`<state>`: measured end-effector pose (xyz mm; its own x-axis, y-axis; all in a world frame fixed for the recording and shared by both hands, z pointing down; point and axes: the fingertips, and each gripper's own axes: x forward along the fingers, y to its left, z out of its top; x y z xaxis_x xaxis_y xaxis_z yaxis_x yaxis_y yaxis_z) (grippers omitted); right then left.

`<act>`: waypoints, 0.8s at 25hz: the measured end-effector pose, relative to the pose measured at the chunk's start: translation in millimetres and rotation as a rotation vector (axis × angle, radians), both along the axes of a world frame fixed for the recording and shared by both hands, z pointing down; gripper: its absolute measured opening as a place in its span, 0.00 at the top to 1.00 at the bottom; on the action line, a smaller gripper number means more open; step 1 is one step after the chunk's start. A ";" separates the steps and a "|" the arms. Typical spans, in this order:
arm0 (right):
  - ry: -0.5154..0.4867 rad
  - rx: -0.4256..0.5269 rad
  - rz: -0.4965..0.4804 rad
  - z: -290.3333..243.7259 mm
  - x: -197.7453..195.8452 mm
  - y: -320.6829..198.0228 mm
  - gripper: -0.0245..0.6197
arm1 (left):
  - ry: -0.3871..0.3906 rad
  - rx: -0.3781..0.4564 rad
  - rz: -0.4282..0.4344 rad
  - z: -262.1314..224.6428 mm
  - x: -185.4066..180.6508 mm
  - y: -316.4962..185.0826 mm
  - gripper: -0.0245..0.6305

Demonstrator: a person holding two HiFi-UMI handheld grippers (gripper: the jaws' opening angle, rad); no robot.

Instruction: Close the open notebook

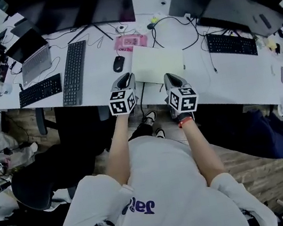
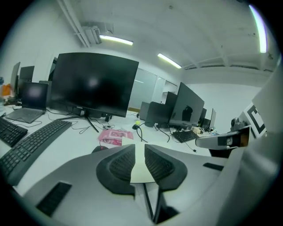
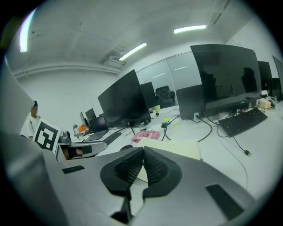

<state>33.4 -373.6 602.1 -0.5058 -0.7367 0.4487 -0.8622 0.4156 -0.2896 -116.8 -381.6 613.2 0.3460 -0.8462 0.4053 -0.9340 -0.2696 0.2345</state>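
Observation:
A pale yellow notebook lies flat on the white desk, just beyond both grippers; I see a single pale face and cannot tell whether it lies open or closed. My left gripper hovers at its near left corner, jaws a narrow gap apart with nothing between them; the notebook shows through that gap. My right gripper sits at the near right edge, its pads meeting at the tips, empty. In the right gripper view the notebook spreads ahead.
A black mouse lies just left of the notebook and a pink packet behind it. A black keyboard and a large monitor stand further left. A black cable loops behind; another keyboard sits right.

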 end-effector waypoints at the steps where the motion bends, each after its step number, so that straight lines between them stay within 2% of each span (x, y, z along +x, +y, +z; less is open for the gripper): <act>1: -0.003 -0.008 0.003 3.2 -0.2 -4.4 0.94 | 0.003 -0.017 0.004 6.7 -0.7 -4.6 0.85; 7: 0.022 -0.023 -0.022 11.2 -11.3 -25.6 0.94 | 0.025 -0.092 0.024 40.0 -3.4 -24.6 0.81; 17: 0.060 -0.060 -0.042 26.2 -20.4 -38.8 0.94 | 0.079 -0.191 0.027 83.3 -12.4 -33.1 0.62; 20: 0.066 -0.069 -0.041 29.0 -18.3 -40.8 0.94 | 0.107 -0.214 0.027 92.9 -9.7 -34.3 0.60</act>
<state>15.1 -414.3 631.2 -0.5026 -0.6824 0.5308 -0.8630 0.4321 -0.2617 -126.6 -415.9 706.1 0.4181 -0.7349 0.5339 -0.8938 -0.2280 0.3862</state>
